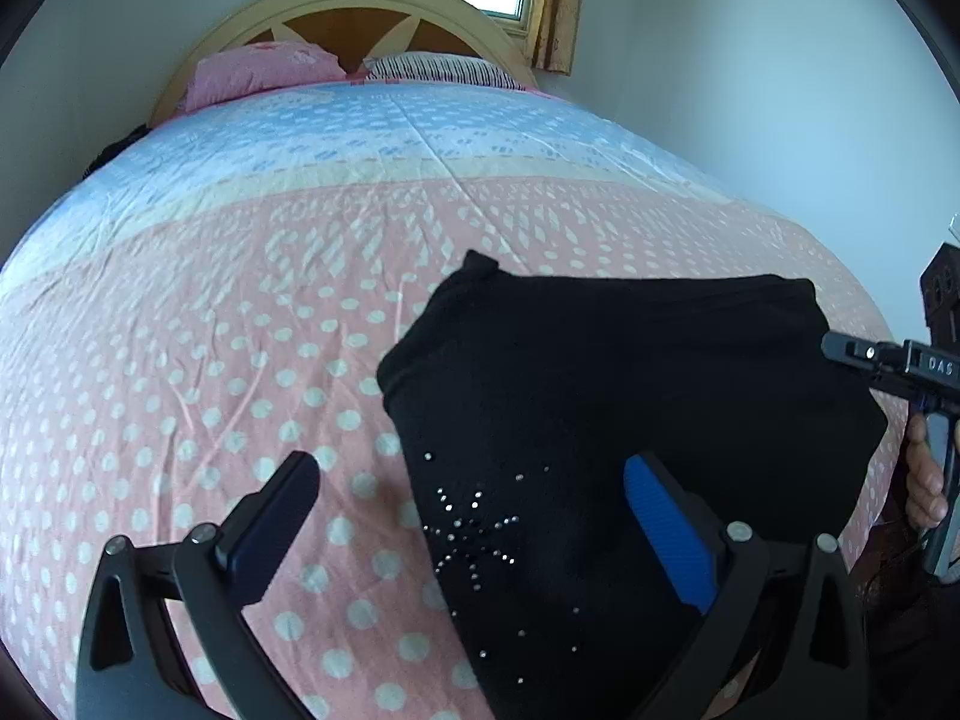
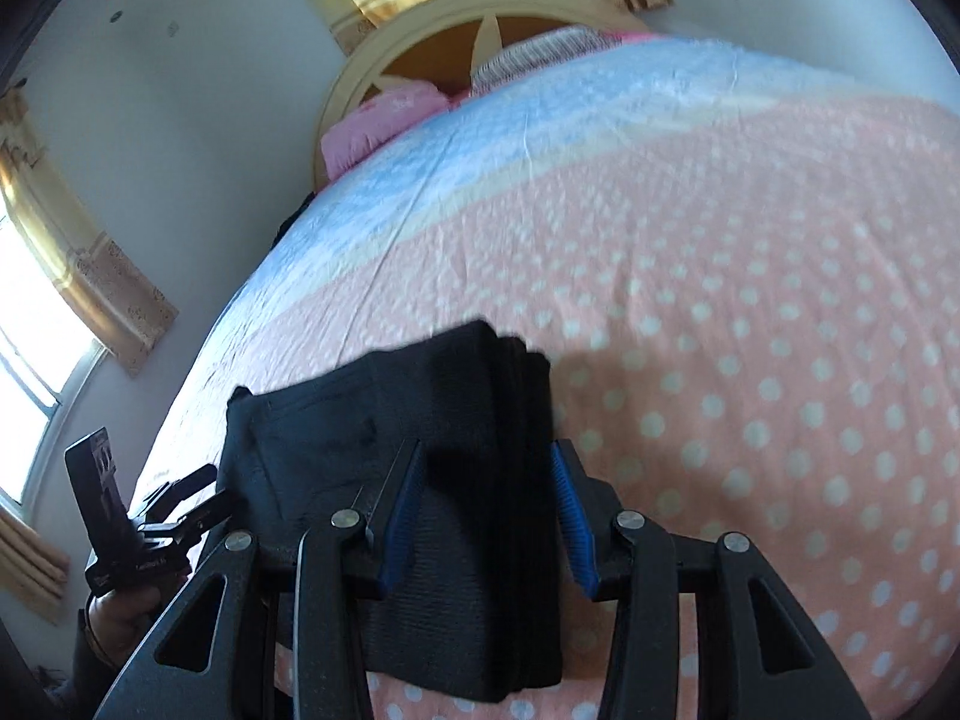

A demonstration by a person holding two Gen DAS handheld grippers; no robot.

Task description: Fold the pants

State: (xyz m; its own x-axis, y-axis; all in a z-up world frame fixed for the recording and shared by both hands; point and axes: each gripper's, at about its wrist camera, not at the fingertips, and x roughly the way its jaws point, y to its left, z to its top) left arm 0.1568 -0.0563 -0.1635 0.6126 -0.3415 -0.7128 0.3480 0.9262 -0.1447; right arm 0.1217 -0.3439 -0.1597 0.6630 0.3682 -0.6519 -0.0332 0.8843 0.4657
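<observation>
Black pants [image 1: 600,384], folded into a thick pad with a rhinestone star, lie on the pink dotted bedspread [image 1: 210,360]. My left gripper [image 1: 474,498] hovers over their near left edge, wide open and holding nothing. The right gripper [image 1: 840,351] reaches in at their right edge, held by a hand [image 1: 924,480]. In the right wrist view, the right gripper [image 2: 486,498] straddles the layered edge of the pants [image 2: 468,396]. Its jaws stand partly open and the cloth between them is not pinched. The left gripper [image 2: 201,498] shows at the pants' far side.
The bed fills both views, with a pink pillow [image 1: 258,69] and a striped pillow [image 1: 444,69] against a wooden headboard [image 1: 360,0]. Curtained windows [image 2: 36,312] sit in the white walls. The bed's near edge runs under both grippers.
</observation>
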